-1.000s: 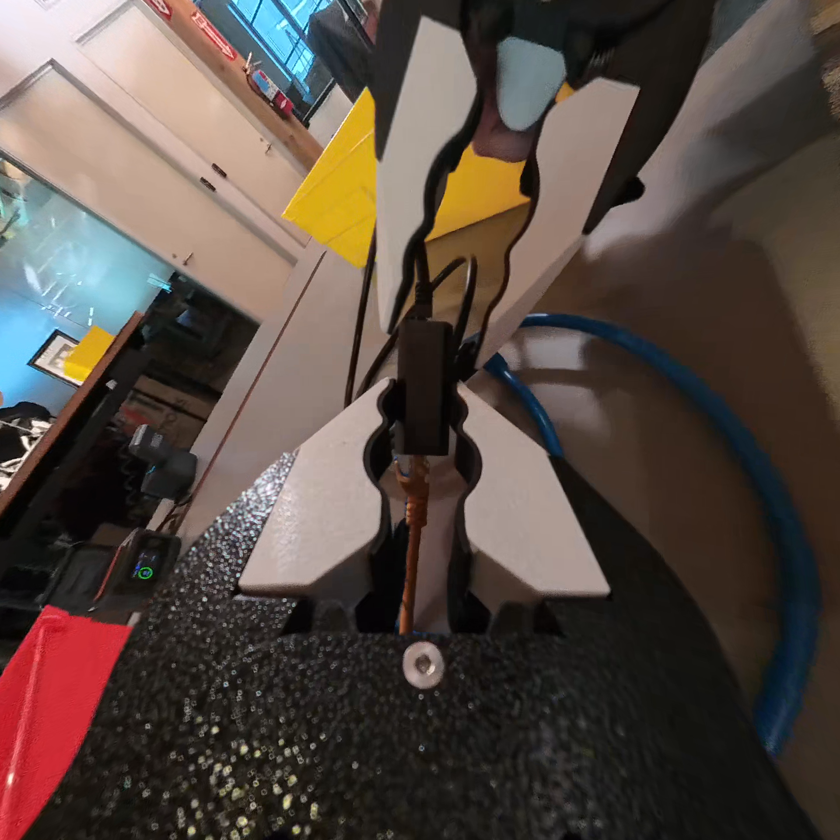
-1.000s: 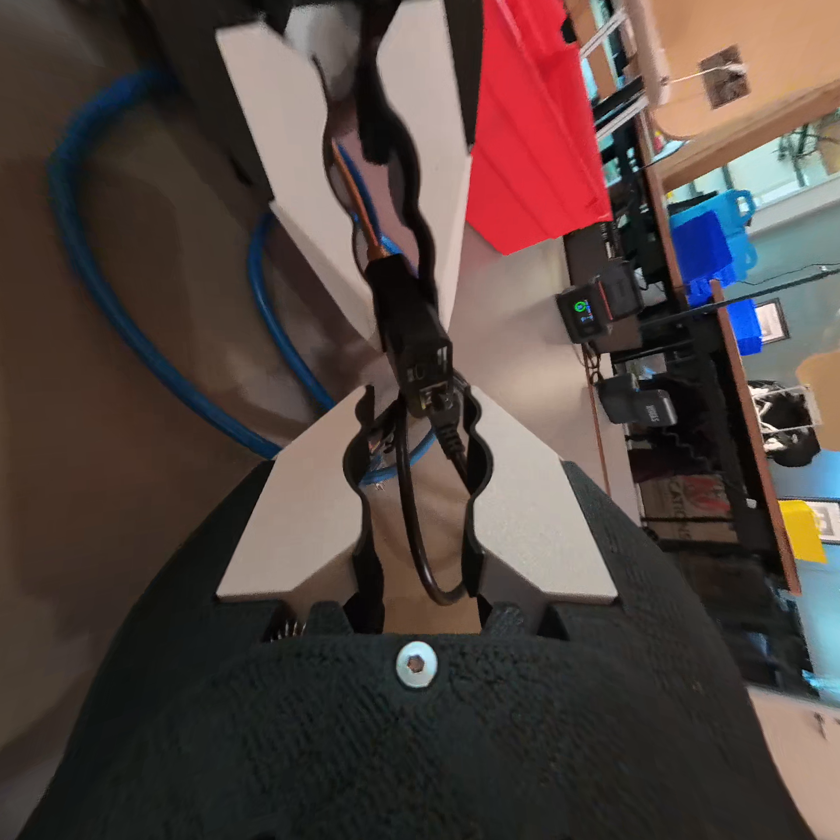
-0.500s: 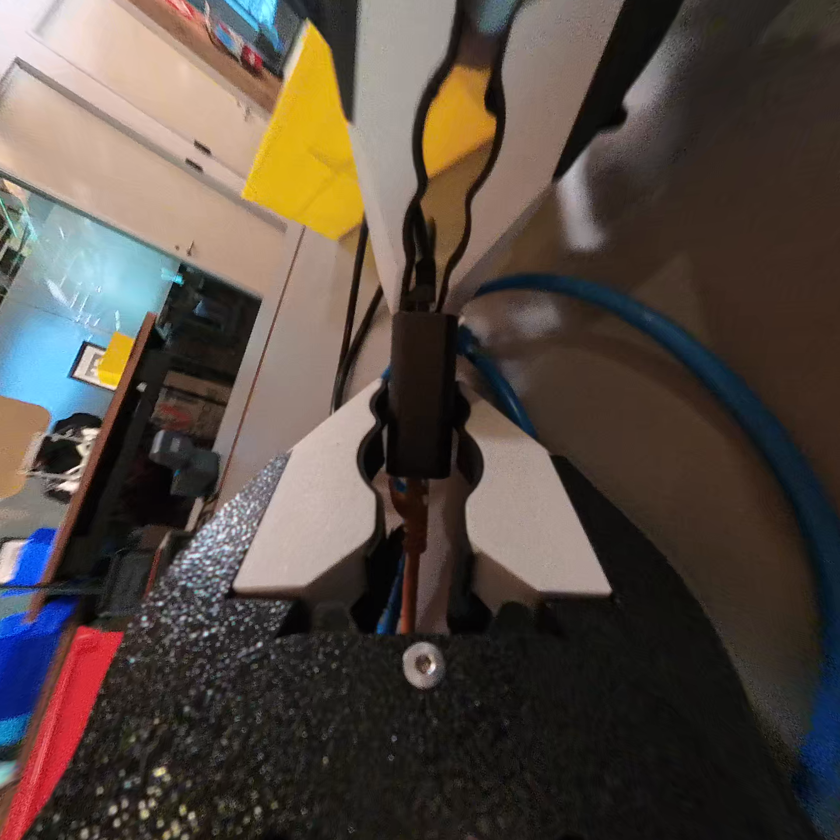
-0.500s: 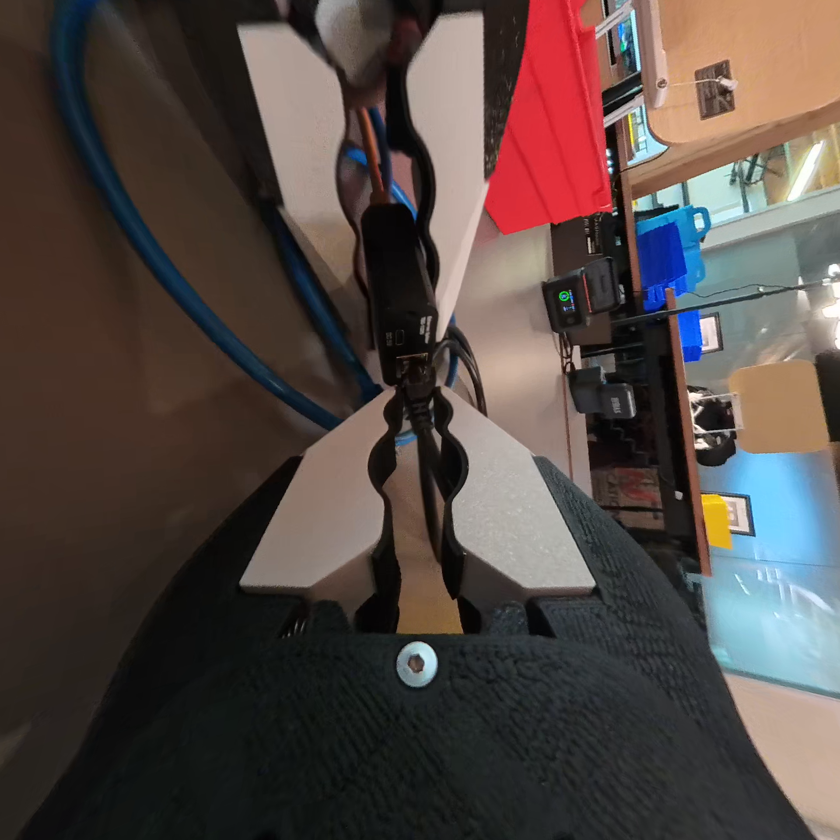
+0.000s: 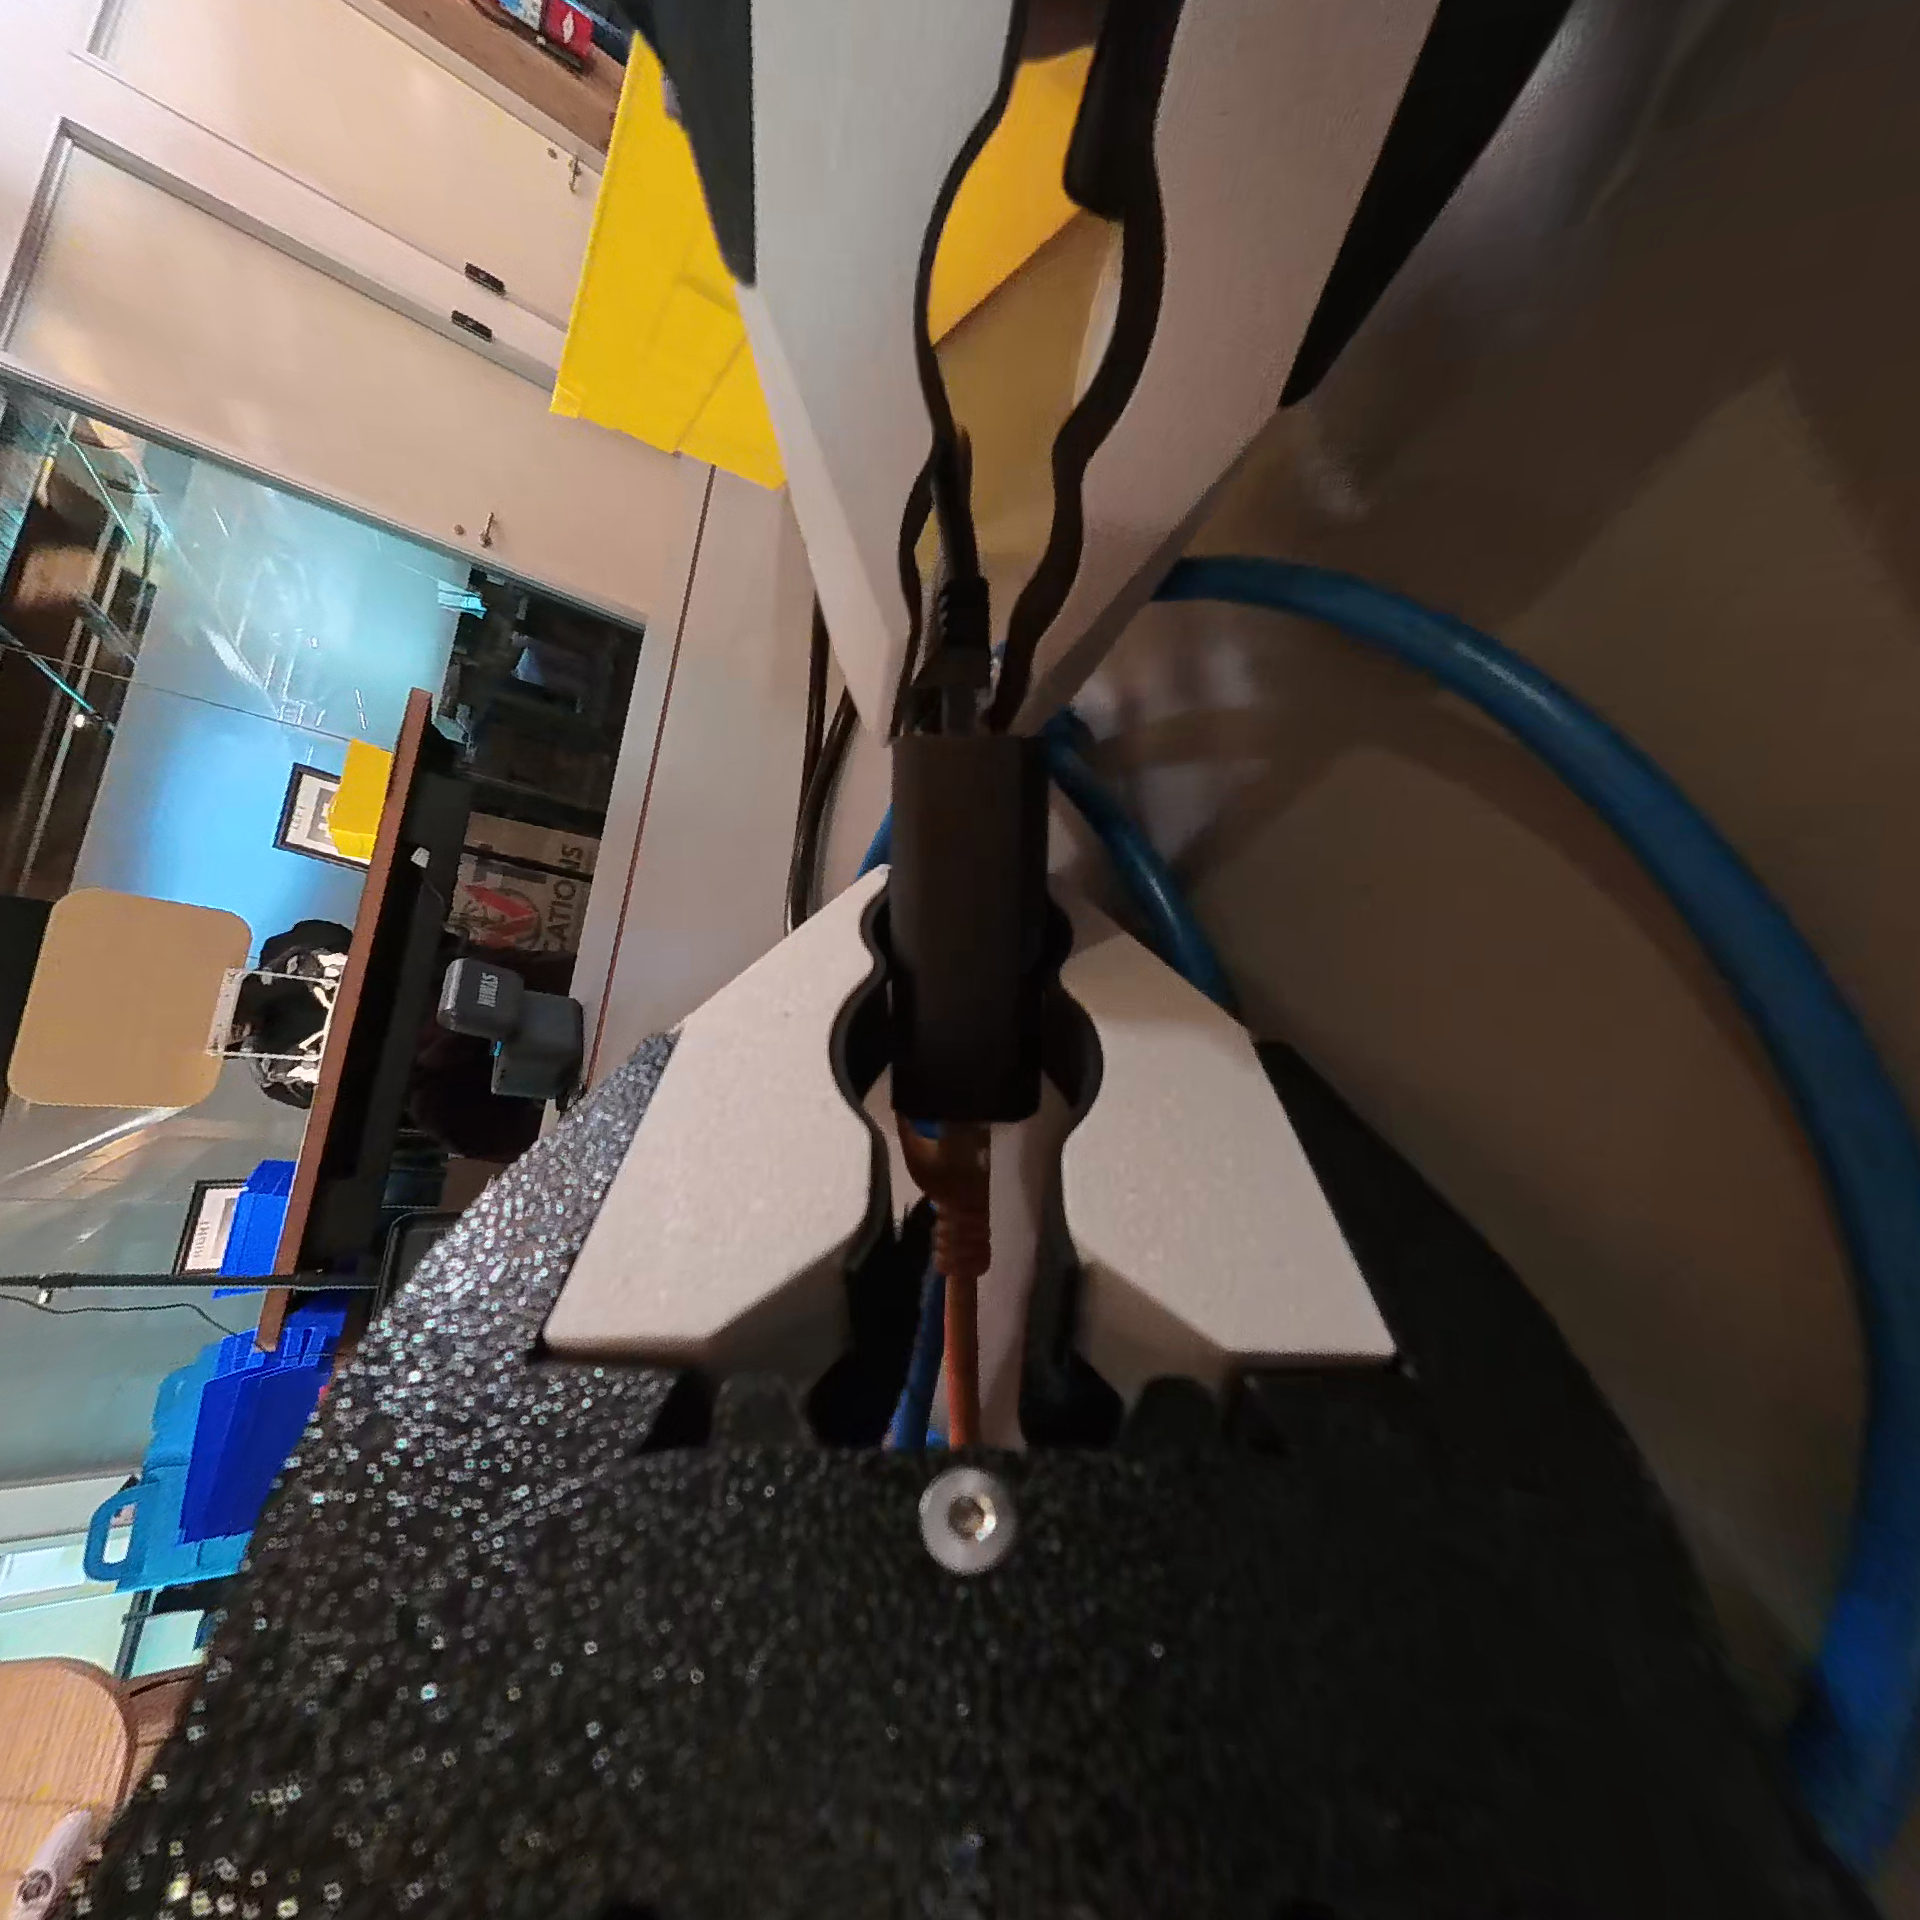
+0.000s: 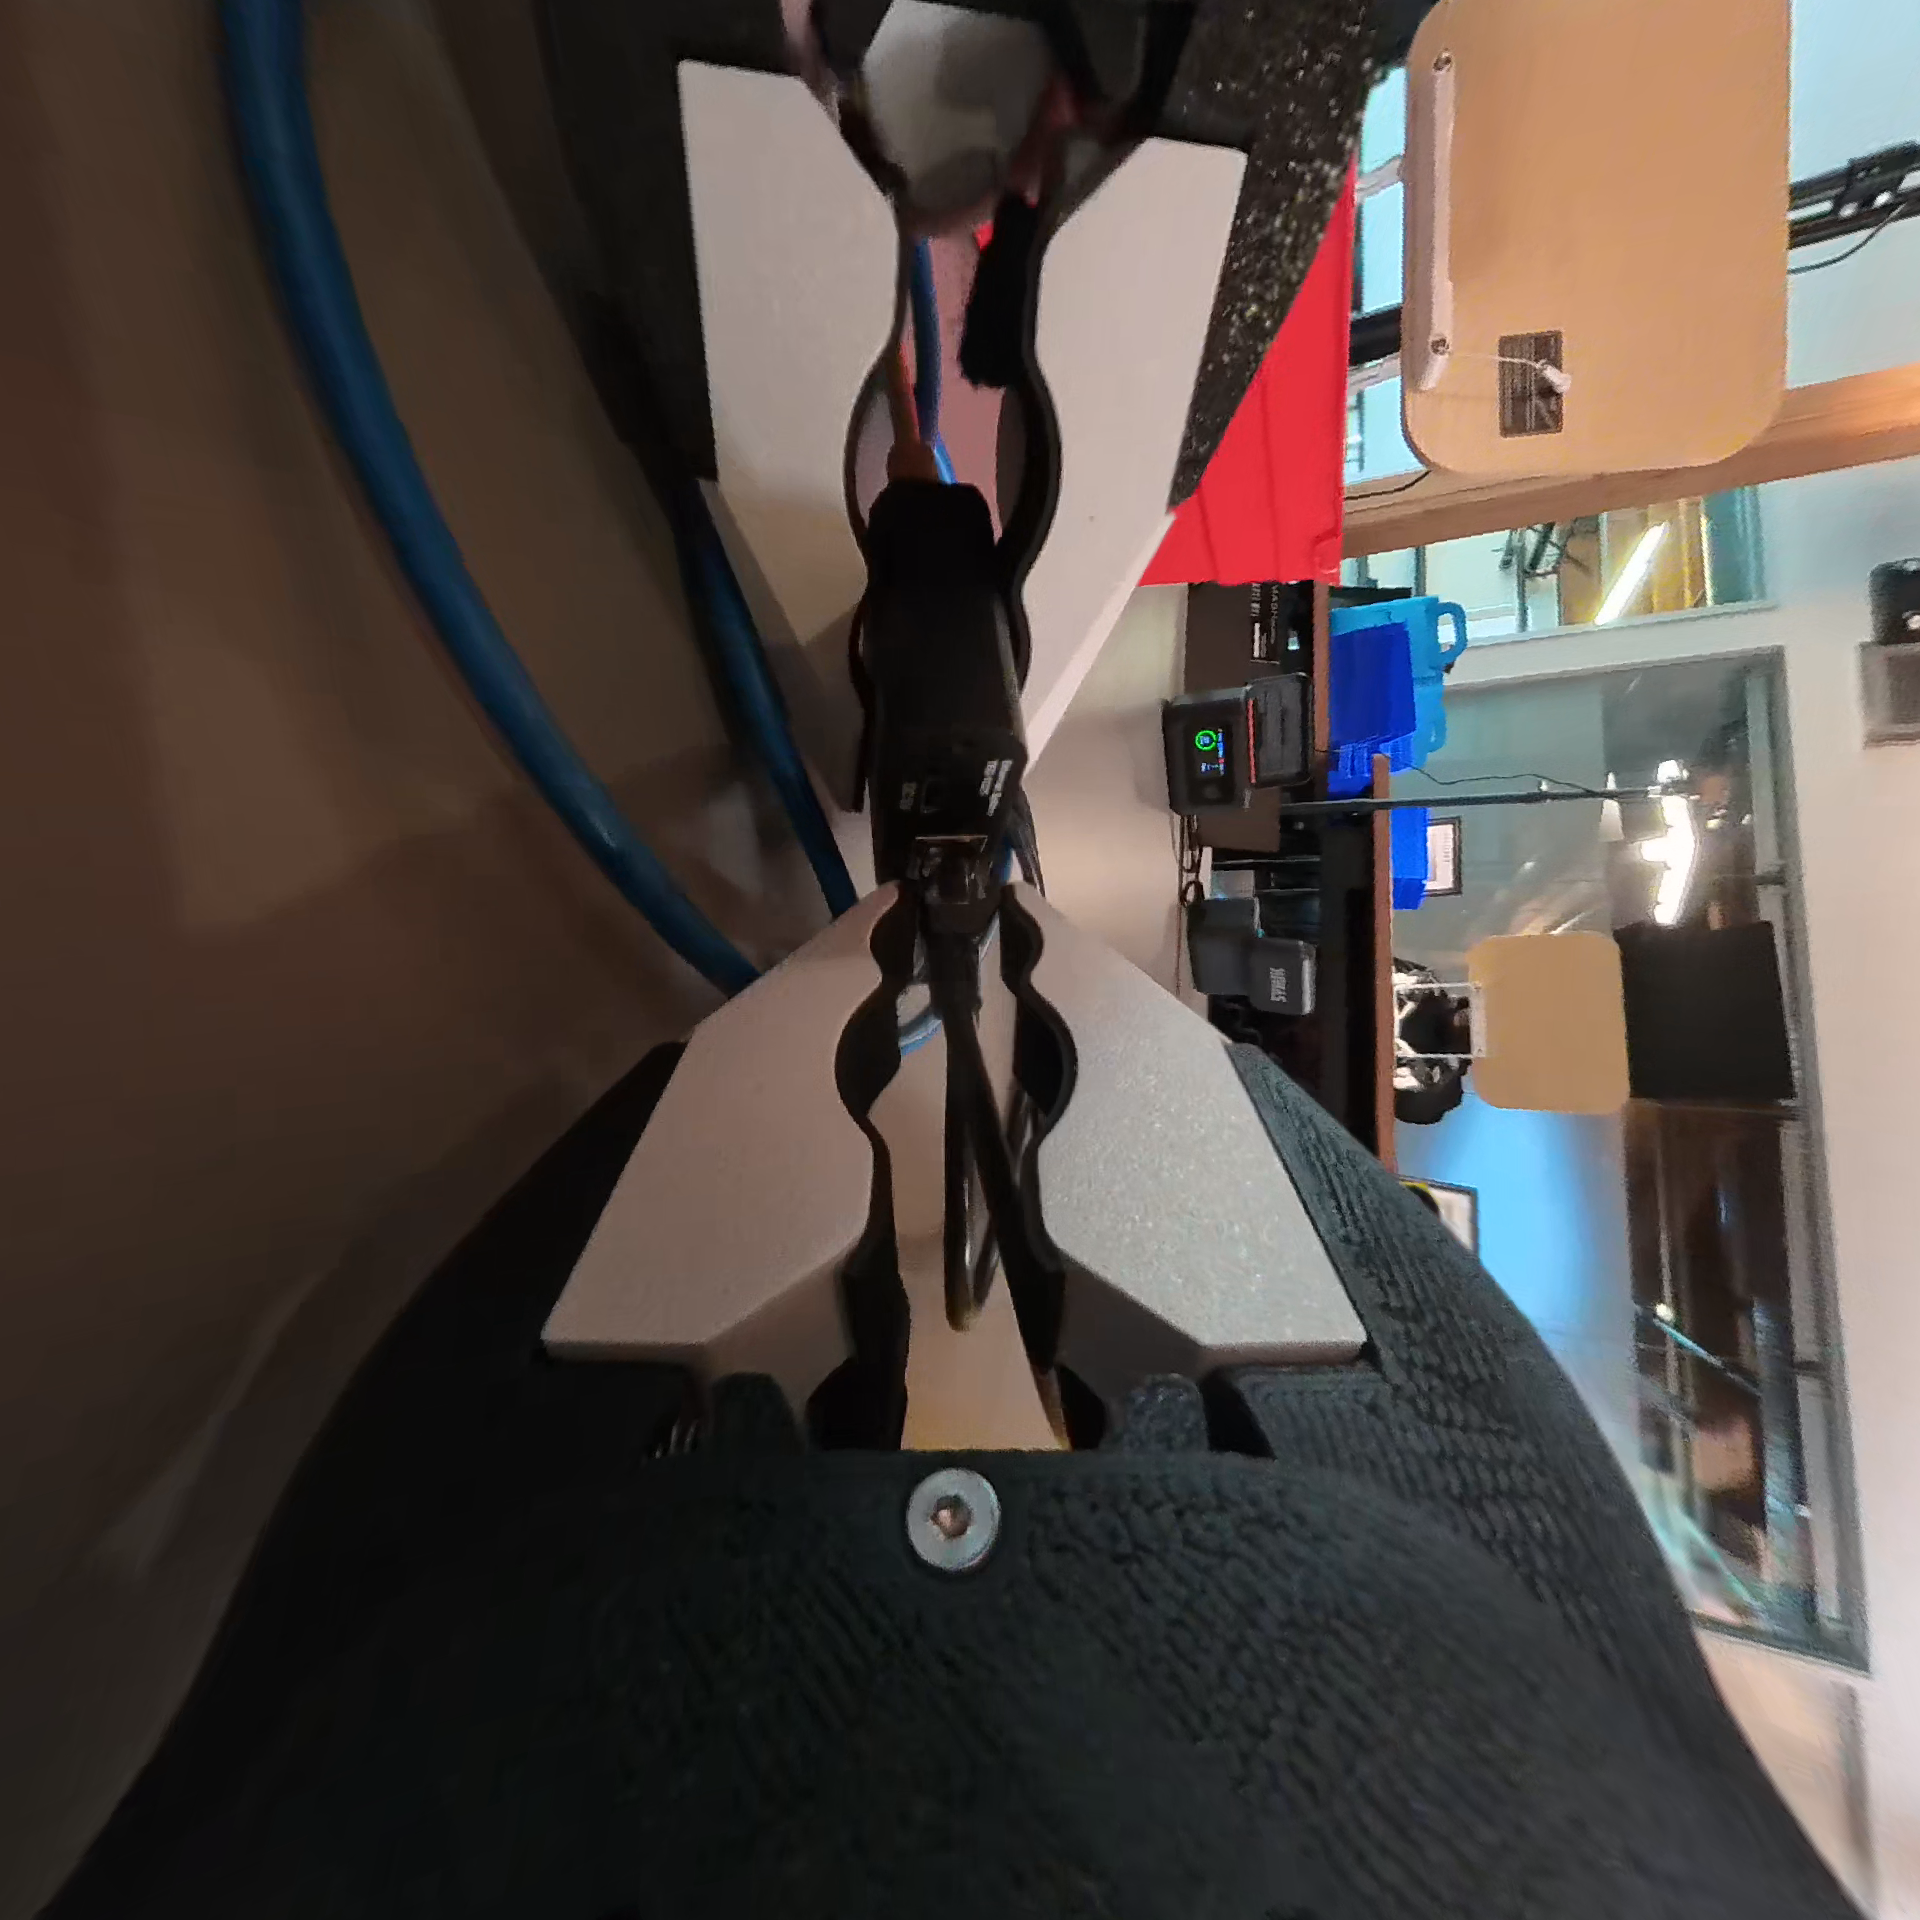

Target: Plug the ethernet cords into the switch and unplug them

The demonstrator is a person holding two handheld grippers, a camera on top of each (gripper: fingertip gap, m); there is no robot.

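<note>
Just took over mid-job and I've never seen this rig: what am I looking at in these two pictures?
A person holds a hand-held gripper in each hand; a camera on each looks along its fingers. Left wrist view: the left hand-held gripper clamps the small black switch, an orange cord entering its near end. Right wrist view: the right hand-held gripper faces it and seems to pinch the black cable at the other end. A blue cord loops over the tan surface.

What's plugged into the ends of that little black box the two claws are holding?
An orange cord enters the black box at the left gripper end; a black cable leaves the other end by the right gripper. The sockets themselves are hidden.
</note>
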